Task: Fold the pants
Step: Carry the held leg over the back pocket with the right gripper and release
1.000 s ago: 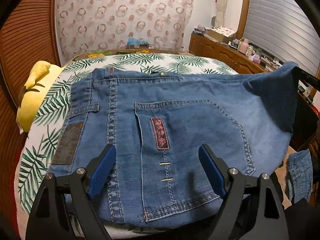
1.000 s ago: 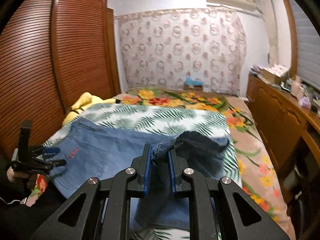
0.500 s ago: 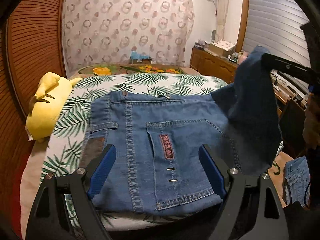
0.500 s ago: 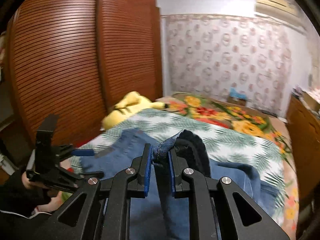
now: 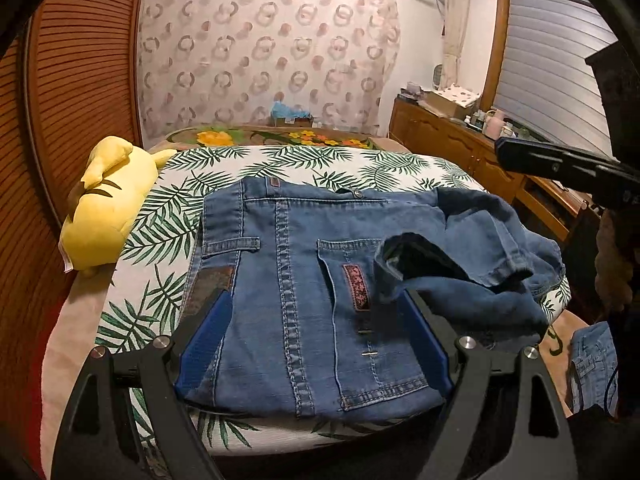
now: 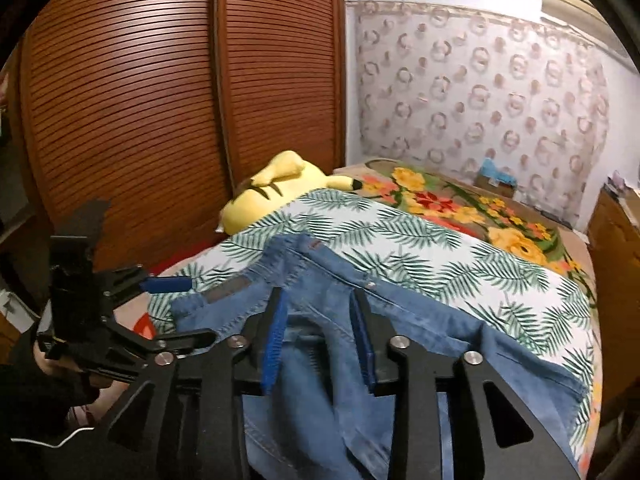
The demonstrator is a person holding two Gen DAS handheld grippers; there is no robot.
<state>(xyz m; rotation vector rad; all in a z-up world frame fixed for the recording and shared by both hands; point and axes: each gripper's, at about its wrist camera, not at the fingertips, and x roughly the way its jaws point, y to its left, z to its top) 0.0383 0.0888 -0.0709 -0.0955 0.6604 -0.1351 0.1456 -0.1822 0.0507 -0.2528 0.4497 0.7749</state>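
Blue denim pants lie on the bed, waistband towards the far side, back pocket up. The leg end lies dropped in a loose heap over the right half of the seat. My left gripper is open and empty, its blue pads either side of the near edge of the pants. My right gripper is open just above the heaped leg fabric, holding nothing. The left gripper also shows at the left in the right wrist view. The right gripper's arm also shows at the right in the left wrist view.
A yellow plush toy lies at the bed's left edge by the slatted wooden wardrobe. The palm-leaf sheet covers the bed. A wooden dresser with clutter stands on the right. Another denim item lies on the floor at right.
My right gripper carried the leg end across over the seat, then opened and let it drop in a heap. My left gripper drew back slightly and stayed open.
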